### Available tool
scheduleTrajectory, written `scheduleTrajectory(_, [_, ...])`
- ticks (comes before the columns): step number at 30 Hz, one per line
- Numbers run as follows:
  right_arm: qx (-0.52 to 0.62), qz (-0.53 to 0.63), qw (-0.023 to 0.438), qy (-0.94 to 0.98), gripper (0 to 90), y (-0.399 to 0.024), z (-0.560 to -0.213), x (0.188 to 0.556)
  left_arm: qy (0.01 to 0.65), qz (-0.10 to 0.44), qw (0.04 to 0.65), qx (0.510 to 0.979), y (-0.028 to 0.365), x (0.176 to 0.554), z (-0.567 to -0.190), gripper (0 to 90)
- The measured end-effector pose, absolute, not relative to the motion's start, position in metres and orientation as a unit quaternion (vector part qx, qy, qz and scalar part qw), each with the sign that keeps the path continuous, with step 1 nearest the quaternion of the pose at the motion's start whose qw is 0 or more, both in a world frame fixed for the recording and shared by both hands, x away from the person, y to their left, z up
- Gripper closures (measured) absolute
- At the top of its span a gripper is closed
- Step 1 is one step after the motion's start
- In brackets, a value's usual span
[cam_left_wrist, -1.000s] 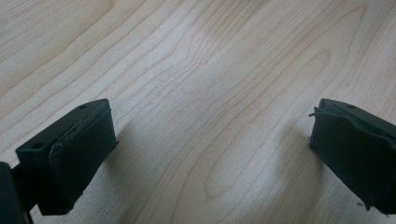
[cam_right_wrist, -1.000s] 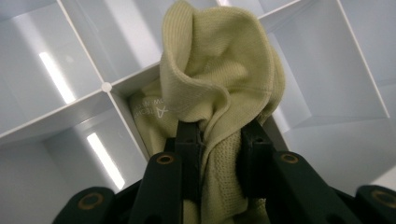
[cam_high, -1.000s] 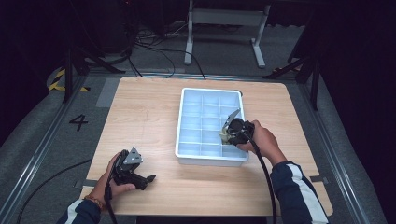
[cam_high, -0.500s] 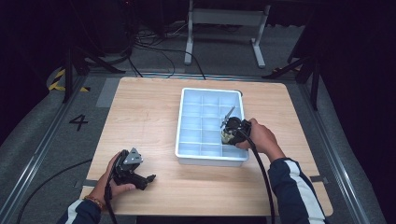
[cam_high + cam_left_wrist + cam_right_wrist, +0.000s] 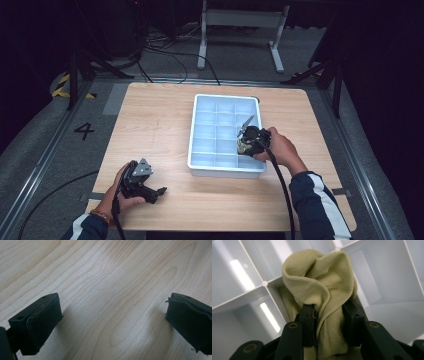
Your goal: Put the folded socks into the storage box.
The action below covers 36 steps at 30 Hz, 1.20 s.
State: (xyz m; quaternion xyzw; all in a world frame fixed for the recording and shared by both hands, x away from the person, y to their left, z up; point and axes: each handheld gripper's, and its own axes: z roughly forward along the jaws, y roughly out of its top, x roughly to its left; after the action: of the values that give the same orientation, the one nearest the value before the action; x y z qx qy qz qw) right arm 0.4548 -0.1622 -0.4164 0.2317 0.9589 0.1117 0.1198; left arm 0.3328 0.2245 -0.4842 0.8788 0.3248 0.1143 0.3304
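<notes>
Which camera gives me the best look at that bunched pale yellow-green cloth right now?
The right gripper view: the bunched pale yellow-green knit cloth is close up, pinched in the right gripper above the white compartment tray. The high view shows a small patch; the left gripper view, bare wood.

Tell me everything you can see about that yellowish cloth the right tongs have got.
The cloth is pale yellow-green knit fabric with a fine ribbed weave, bunched into soft folds. The right tongs are shut on its lower part, and its crumpled top rises above them. It hangs over the white divided tray, above a compartment near the tray's right side.
</notes>
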Motion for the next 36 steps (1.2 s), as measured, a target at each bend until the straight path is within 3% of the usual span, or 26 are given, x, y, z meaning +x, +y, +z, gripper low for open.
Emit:
scheduleTrajectory(11, [0.255, 0.165, 0.134, 0.943, 55.5, -0.175, -0.403, 0.448, 0.325, 0.114, 0.330, 0.879, 0.225, 0.333, -0.484, 0.3])
scheduleTrajectory(13, [0.255, 0.182, 0.132, 0.940, 58.3, -0.178, -0.400, 0.446, 0.325, 0.114, 0.331, 0.879, 0.225, 0.333, -0.484, 0.4])
scheduleTrajectory(16, [0.249, 0.219, 0.132, 0.934, 72.2, -0.180, -0.394, 0.441, 0.325, 0.114, 0.330, 0.879, 0.225, 0.333, -0.484, 0.3])
scheduleTrajectory(18, [0.248, 0.212, 0.141, 0.935, 76.6, -0.178, -0.395, 0.441, 0.325, 0.114, 0.330, 0.879, 0.225, 0.333, -0.484, 0.3])
scheduleTrajectory(36, [0.234, 0.144, 0.140, 0.951, 82.2, -0.165, -0.415, 0.451, 0.327, 0.112, 0.332, 0.878, 0.224, 0.333, -0.484, 0.4])
